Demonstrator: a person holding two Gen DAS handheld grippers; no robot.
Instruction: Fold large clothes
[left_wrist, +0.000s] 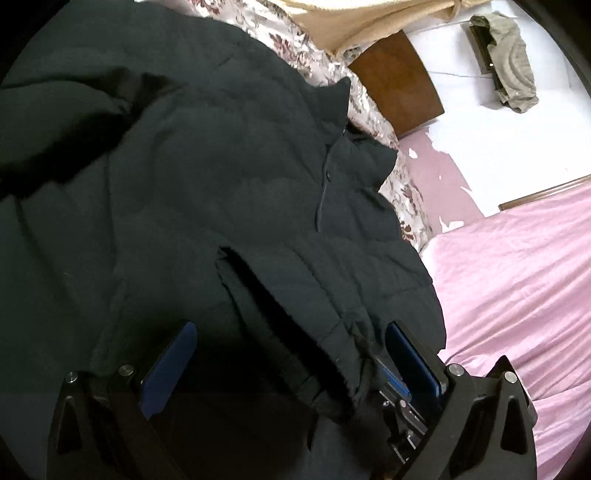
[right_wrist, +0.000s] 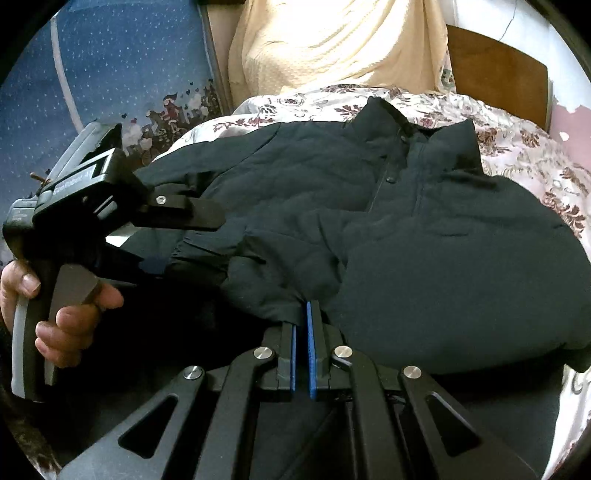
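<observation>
A large dark padded jacket (left_wrist: 207, 184) lies on a bed, collar and snap placket toward the far end; it also shows in the right wrist view (right_wrist: 424, 236). My left gripper (left_wrist: 291, 354) is open, its blue pads wide apart around a folded sleeve cuff (left_wrist: 332, 332) that lies between them. In the right wrist view the left gripper (right_wrist: 177, 236) reaches into the jacket's left side, held by a hand. My right gripper (right_wrist: 302, 314) is shut on a fold of the jacket's near edge, cloth pinched between its blue pads.
A floral bedspread (right_wrist: 524, 147) lies under the jacket. A cream blanket (right_wrist: 332, 44) and brown headboard (right_wrist: 495, 70) are beyond. A pink sheet (left_wrist: 517, 280) lies to the right, with an olive garment (left_wrist: 513, 77) on a white surface. A blue starry cloth (right_wrist: 110, 74) hangs at left.
</observation>
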